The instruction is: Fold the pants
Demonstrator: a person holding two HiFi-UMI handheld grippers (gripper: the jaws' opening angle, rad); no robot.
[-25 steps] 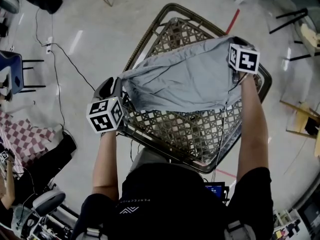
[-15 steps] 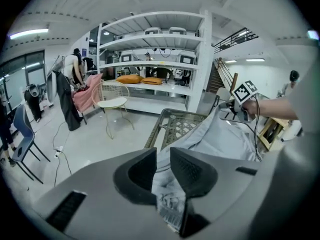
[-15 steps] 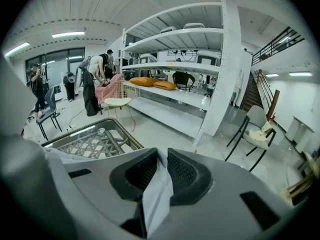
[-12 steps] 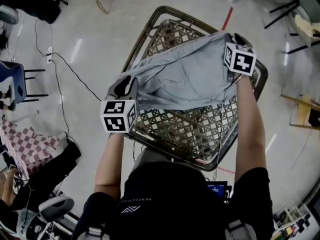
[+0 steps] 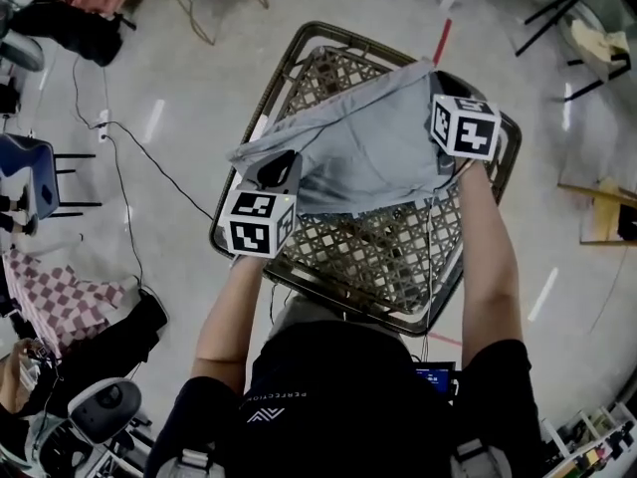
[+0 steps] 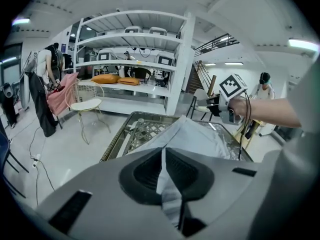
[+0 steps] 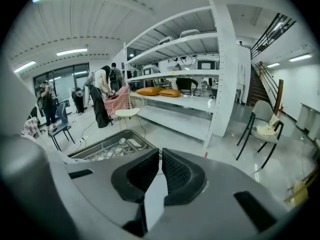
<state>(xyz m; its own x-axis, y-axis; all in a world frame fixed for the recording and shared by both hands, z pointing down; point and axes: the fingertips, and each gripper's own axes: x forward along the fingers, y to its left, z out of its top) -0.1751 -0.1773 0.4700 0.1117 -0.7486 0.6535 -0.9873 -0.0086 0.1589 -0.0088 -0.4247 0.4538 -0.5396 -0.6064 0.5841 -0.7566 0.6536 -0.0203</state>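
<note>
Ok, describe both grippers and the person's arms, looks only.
The left gripper and right gripper each have a grey shell, black ribbed pads and a white cube with black square markers. A thin dark cable runs along the right arm. The person wears a black short-sleeved shirt.

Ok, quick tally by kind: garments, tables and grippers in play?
grey pants: 1
wicker table: 1
grippers: 2, left gripper and right gripper, the jaws of both having just closed further on the pants
total: 4
</note>
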